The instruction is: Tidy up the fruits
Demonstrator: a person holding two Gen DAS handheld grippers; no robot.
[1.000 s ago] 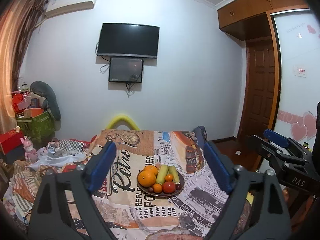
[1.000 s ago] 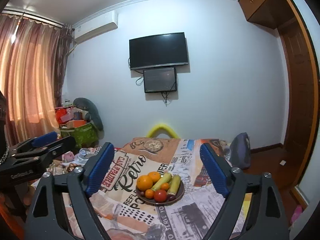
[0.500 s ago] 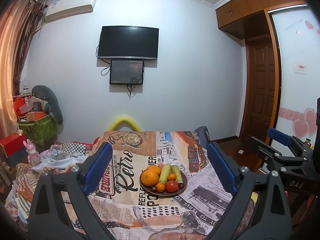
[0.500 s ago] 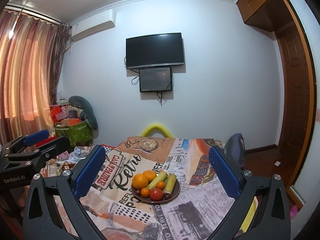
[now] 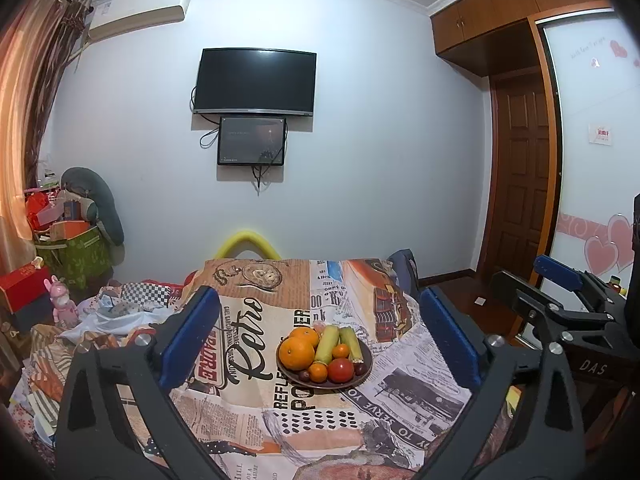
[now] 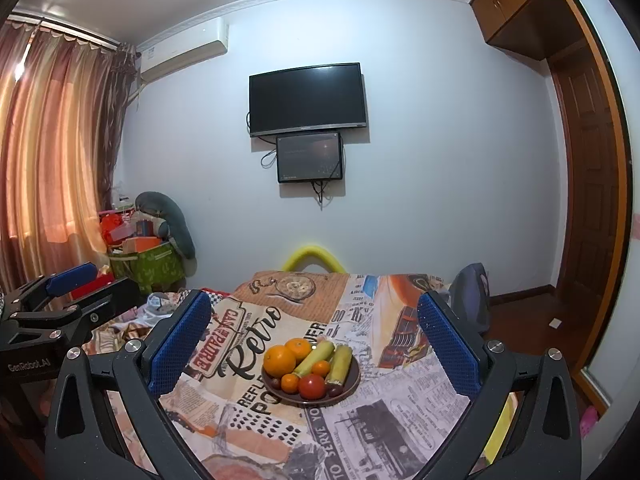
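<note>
Over the last second both tongs, left [image 5: 320,340] and right [image 6: 312,340], spread wider, gripping nothing, while the fruits [image 5: 318,354] sit heaped on the plate [image 5: 366,366] mid-counter [image 5: 400,400]; stage ambiguous.

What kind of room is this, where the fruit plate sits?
Most likely a bedroom in a home: a wall-mounted TV, a built-in wardrobe with heart stickers, curtains, and what looks like a bed under the printed cloth.
</note>
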